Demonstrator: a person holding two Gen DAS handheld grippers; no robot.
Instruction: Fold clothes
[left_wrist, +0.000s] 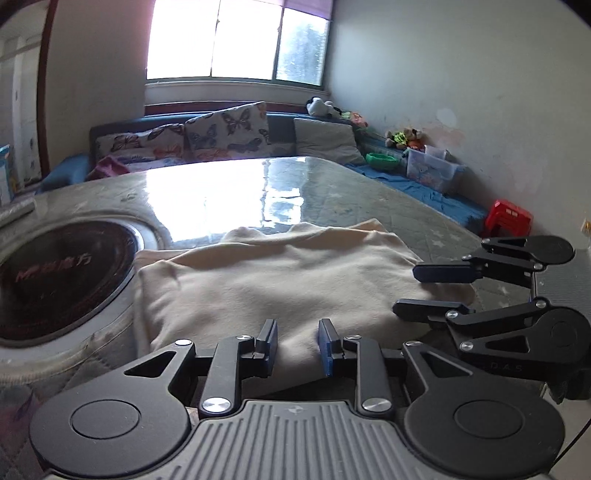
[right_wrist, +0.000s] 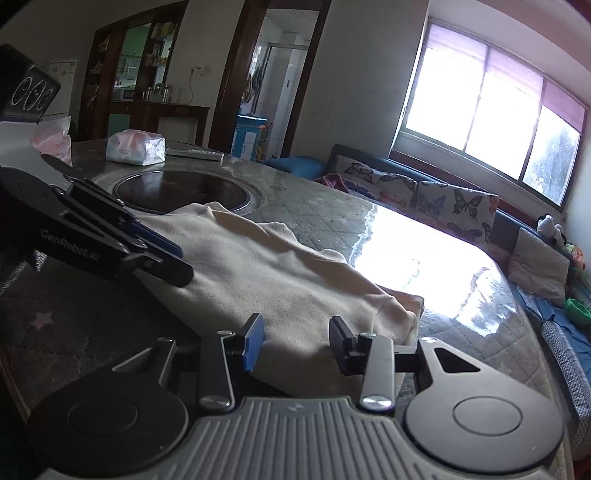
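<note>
Daylight from a wide window (left_wrist: 236, 40) is glaring off a glossy quilt-patterned worktop (left_wrist: 332, 192), and on its near part a cream garment (left_wrist: 280, 280) is lying as a compact, roughly rectangular bundle with at least one layer doubled over, its far edge humped and wrinkled, one end lying against the rim of a round dark inset plate (left_wrist: 62, 277). Both tools are sitting at the bundle's near edge: the left gripper (left_wrist: 297, 347) is standing released, its jaws parted over the cloth with nothing between them, and the right gripper (right_wrist: 297, 345) is likewise spread, the fabric passing below its fingers rather than being pinched. Judging by the layered shape, the garment is already looking partly or wholly folded; whether another fold is waiting or the tools are just letting go of a finished one, the views are not settling. Butterfly cushions (left_wrist: 225, 129) are lining a bench beyond.
</note>
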